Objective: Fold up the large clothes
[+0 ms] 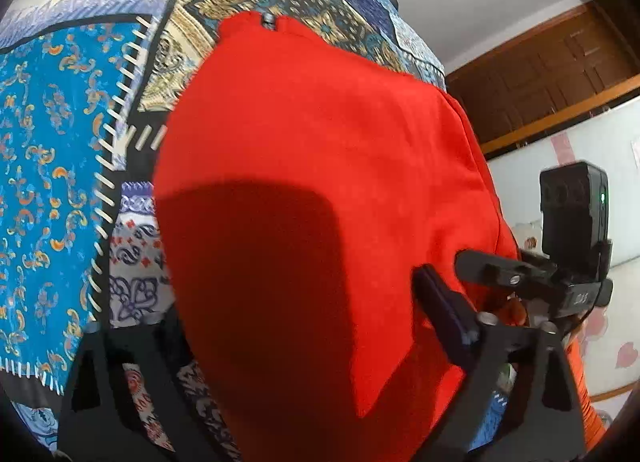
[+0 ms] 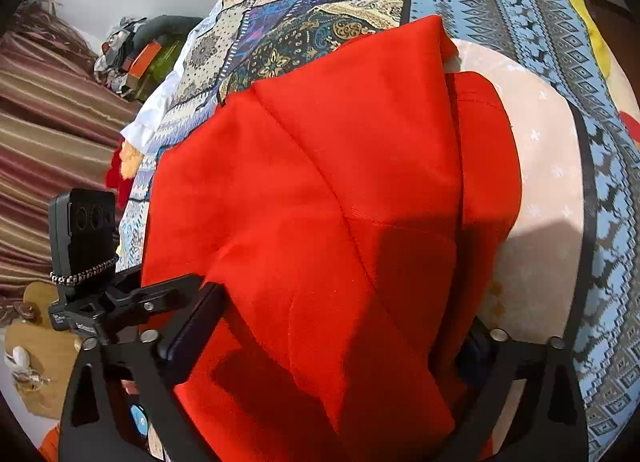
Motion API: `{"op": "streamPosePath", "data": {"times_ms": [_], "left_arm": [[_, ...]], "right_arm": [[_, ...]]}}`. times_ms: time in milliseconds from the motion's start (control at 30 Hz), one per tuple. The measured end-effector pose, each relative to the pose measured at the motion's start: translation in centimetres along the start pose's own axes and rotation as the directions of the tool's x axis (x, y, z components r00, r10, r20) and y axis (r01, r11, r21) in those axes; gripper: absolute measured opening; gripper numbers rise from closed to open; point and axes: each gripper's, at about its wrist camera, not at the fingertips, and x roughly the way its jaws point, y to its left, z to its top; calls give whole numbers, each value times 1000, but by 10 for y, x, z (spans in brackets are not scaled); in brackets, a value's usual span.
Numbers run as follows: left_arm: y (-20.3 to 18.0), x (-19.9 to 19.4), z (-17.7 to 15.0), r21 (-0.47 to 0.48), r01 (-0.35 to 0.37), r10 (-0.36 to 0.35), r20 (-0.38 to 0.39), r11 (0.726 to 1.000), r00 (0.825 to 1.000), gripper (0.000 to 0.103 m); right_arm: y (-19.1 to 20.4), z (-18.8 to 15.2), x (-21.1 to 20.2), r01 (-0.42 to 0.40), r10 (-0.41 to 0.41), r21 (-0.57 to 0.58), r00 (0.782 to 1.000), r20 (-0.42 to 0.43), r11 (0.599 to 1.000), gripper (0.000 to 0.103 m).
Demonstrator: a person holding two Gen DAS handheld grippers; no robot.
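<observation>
A large red garment (image 1: 312, 166) lies folded on a patterned blue bedspread (image 1: 52, 134). In the left wrist view it fills the middle and covers the gap between my left gripper's (image 1: 296, 302) fingers; only the right finger (image 1: 440, 310) shows, the left one is hidden under cloth. The jaws stand wide apart. In the right wrist view the red garment (image 2: 328, 190) drapes between my right gripper's (image 2: 332, 338) fingers, with the left finger (image 2: 196, 326) beside the cloth and the right finger mostly hidden. These jaws also stand wide apart.
A pale pink cloth (image 2: 536, 166) lies under the garment's right side. A white cloth (image 2: 156, 114) and a pile of items (image 2: 136, 54) sit at the bed's far left. A striped curtain (image 2: 44, 142) hangs left. A wooden door (image 1: 552, 74) stands beyond the bed.
</observation>
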Motion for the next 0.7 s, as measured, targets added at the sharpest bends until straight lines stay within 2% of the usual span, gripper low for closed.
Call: {"op": "streamPosePath", "data": {"times_ms": [33,67,100,133,167,267,333,433,567,700], "left_arm": [[1,-3,1,-7,11,-11,8,1000,1000,77],[2,-6,1,-14,20,-20,12,1000,1000,67],[4,-12,1,-28,36,-35,20,999,999,56],[4,-15,1,-29,40,-39,24,999,999,52],[-1,-20,0,-15,29,-29,33,999,999,46],[-21,-32,-2,63,-68,64,65,996,996,37],[-37,-48,-2,119,-116,104,104,986,989,33],[-45,-83,-2,156,-127,102,160,980,982,31],[-39,-127,0,163,-152,115,218,975,969,31],[-16,-166,-4,130,-152,116,252,980,961,31]], "right_arm": [[2,0,0,6,-6,-2,1000,1,1000,80],[4,-1,-1,10,-10,-8,1000,0,1000,70],[3,-2,-4,6,-6,-12,1000,0,1000,64],[4,-4,-6,-2,2,-13,1000,4,1000,55],[7,-5,-9,-12,12,-17,1000,3,1000,51],[27,-5,-15,-5,5,-43,1000,13,999,35],[42,-4,-22,1,1,-69,1000,27,998,29],[70,-2,-33,-16,21,-95,998,57,995,23],[107,1,-42,-40,51,-130,995,84,991,17],[151,4,-37,-56,73,-174,993,94,983,16]]}}
